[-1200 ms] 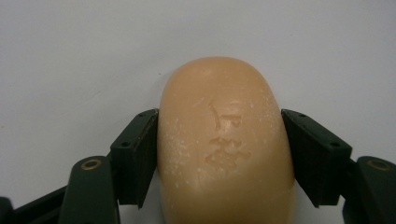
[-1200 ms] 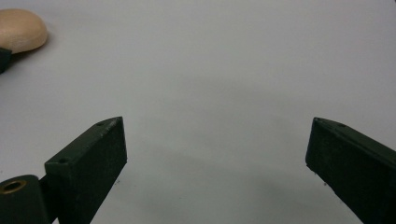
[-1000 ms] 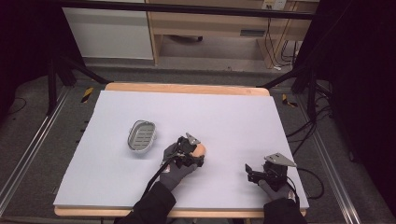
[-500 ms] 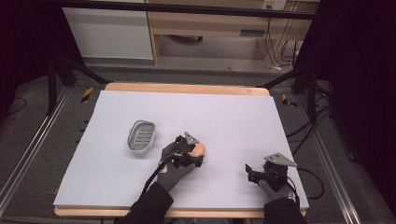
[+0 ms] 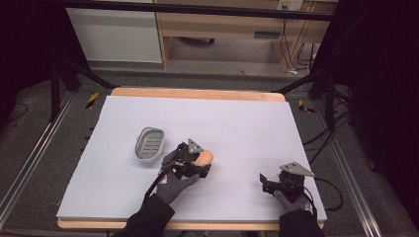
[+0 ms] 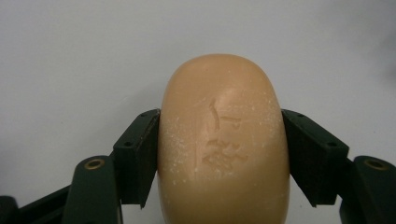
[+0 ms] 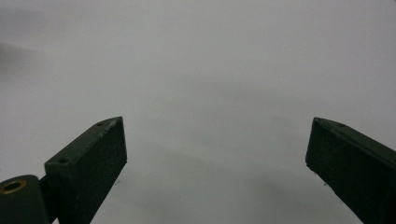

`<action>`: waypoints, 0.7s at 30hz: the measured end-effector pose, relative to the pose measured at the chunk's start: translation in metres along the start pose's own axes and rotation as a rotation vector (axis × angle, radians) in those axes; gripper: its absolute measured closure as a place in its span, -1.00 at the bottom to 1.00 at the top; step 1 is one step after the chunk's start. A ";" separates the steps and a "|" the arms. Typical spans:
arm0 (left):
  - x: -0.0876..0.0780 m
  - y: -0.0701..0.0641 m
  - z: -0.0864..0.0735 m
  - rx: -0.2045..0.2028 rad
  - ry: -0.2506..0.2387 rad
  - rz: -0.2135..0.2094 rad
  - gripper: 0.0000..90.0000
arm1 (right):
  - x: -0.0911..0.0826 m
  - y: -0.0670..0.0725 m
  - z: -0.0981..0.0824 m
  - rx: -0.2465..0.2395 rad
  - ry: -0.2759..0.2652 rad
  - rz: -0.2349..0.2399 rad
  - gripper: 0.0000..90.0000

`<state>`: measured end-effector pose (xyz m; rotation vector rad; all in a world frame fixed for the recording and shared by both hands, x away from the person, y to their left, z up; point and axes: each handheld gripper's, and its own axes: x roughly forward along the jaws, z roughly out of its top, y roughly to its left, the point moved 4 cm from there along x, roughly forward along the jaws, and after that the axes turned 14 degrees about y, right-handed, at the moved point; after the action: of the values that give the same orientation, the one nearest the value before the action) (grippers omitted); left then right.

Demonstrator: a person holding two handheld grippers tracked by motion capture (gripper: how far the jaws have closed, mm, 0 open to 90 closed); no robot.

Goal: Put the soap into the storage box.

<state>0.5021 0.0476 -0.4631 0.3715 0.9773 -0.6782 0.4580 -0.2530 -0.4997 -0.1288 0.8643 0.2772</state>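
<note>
Since the frame 1 second back almost nothing has shifted: the left gripper (image 5: 197, 165) and its load sit at the same place on the sheet, near mid-table, and the right gripper (image 5: 269, 182) has kept its spot toward the near right corner.

The left gripper (image 6: 219, 154) pinches a soap bar (image 6: 223, 144), its 2 black jaws pressed flat against the bar's 2 long sides. The bar is a smooth, rounded oval of peach-tan, matte and waxy, dusted with pale flecks, with a shallow stamped mark on its top face (the mark is too soft to read). Its long axis runs straight out along the jaws, the rounded end pointing away from the hand; in the high view the soap bar (image 5: 203, 157) points to the right and slightly away from the person.

Just left of it lies a grey oval soap dish (image 5: 149, 143) with a slotted floor, resting on the pale lilac sheet (image 5: 247, 123).

The right gripper (image 7: 217, 158) has its jaws spread wide over bare sheet, gripping nothing.
</note>
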 end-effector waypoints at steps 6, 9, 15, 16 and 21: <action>-0.011 0.009 -0.009 0.000 -0.001 0.006 -0.29 | 0.000 0.000 0.000 0.000 -0.001 -0.002 -0.88; -0.014 0.012 -0.013 -0.006 -0.004 0.005 -0.29 | 0.000 0.000 0.000 0.000 -0.001 -0.002 -0.88; -0.022 0.017 -0.020 -0.001 -0.006 0.013 -0.29 | 0.000 0.000 0.000 0.000 -0.001 -0.003 -0.88; -0.024 0.018 -0.021 -0.005 -0.008 0.016 -0.29 | 0.000 0.000 0.000 -0.001 -0.003 -0.004 -0.88; -0.031 0.024 -0.026 -0.015 -0.018 0.024 -0.29 | 0.000 0.000 0.000 -0.006 -0.001 -0.006 -0.88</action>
<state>0.4905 0.0912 -0.4504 0.3625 0.9589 -0.6507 0.4581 -0.2531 -0.5002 -0.1371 0.8623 0.2744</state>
